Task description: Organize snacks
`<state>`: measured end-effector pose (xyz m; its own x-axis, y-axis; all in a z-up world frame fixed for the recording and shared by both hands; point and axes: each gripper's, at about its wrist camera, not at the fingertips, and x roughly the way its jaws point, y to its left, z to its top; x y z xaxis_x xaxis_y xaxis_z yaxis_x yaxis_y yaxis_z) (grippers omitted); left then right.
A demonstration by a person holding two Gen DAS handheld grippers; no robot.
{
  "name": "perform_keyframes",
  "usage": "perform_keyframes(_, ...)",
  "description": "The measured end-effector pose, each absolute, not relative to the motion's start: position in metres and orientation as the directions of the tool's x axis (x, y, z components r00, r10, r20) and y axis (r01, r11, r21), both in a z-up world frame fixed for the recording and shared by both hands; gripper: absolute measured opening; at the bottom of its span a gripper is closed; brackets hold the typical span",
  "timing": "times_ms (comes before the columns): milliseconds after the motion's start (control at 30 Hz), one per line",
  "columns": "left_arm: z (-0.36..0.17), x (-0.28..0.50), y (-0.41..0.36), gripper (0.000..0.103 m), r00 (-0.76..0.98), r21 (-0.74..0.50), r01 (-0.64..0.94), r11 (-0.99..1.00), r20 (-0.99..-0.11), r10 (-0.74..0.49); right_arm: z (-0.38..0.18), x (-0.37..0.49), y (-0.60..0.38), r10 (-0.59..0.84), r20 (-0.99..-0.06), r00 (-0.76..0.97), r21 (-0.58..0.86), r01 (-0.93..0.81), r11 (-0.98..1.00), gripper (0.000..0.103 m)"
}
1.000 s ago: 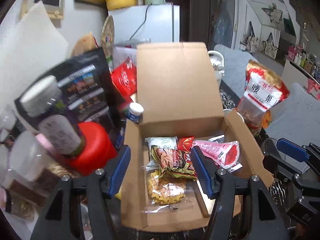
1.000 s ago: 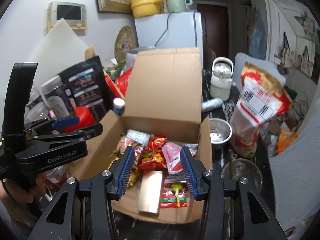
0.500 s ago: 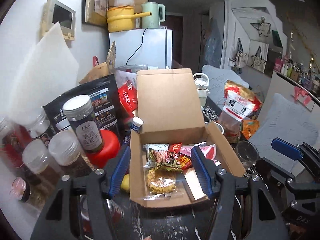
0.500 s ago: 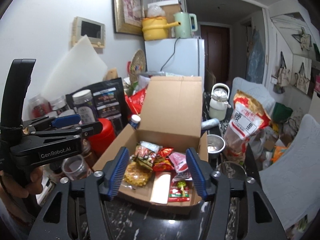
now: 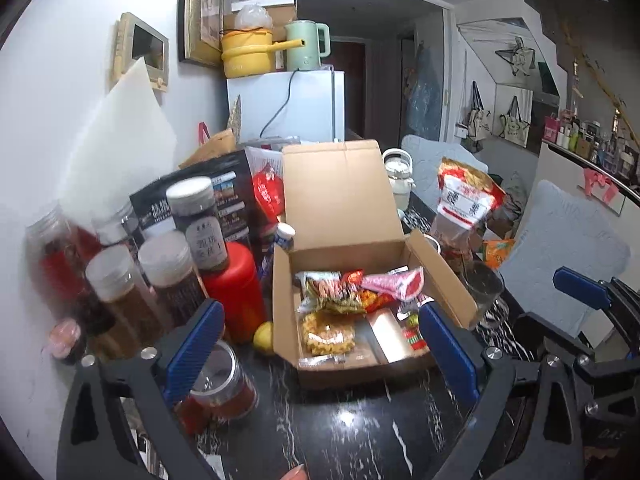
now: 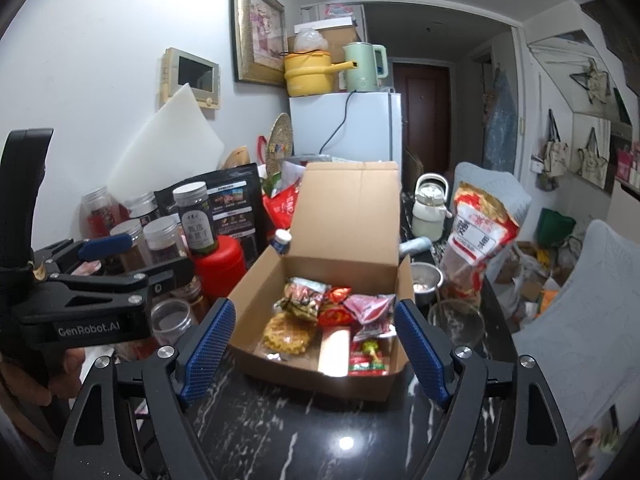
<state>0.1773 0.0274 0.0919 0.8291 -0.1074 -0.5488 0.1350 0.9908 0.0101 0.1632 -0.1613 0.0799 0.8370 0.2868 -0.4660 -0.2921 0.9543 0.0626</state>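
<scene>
Both tongs are hovering over the black marble table (image 6: 320, 440), nothing between the pads. Left gripper (image 5: 320, 340): jaws opening, standing wide, empty. Right gripper (image 6: 312, 348): jaws also opening, a bit narrower, empty.

Cardboard box (image 6: 256, 292) is sitting at 12 o'clock from both, just past the fingertips, lid flap standing upright at the back. Snacks are lying inside it: waffle pack (image 6: 289, 334) front left, silver bar (image 6: 334, 346) beside it, red lollipop pack (image 6: 370, 356) front right, green-red noodle bag (image 6: 302, 296) and pink sachet (image 6: 366, 306) behind them.

Left wrist view only: a yellow lemon (image 5: 264, 336) touching the box's left wall at about 11 o'clock, a clear jar (image 5: 224, 380) right by the left pad, and a fingertip (image 5: 296, 473) poking in at 6 o'clock. The right gripper's body is showing at 3 o'clock there.

Right wrist view only: the left gripper's side at 9 o'clock with a hand (image 6: 48, 372) wrapping its handle, plus a small steel bowl (image 6: 426, 278) at 1 o'clock, just beside the box's right wall.

Both views: red canister (image 5: 234, 280) at 10 o'clock with a dark jar (image 5: 196, 220) on top, more jars crowding left of it. Big red-white snack bag (image 6: 478, 232) is standing at 2 o'clock, outside the box. White kettle (image 6: 430, 208) behind it, white fridge (image 6: 352, 128) at the far wall.
</scene>
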Motion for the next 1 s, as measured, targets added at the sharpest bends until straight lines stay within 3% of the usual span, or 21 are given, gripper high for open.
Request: perform_keyframes(1000,0.028,0.153,0.027,0.099,0.753,-0.001,0.150,0.989,-0.648,-0.115,0.020,0.141,-0.174,0.217,-0.568,0.794,0.090,-0.202,0.975,0.083)
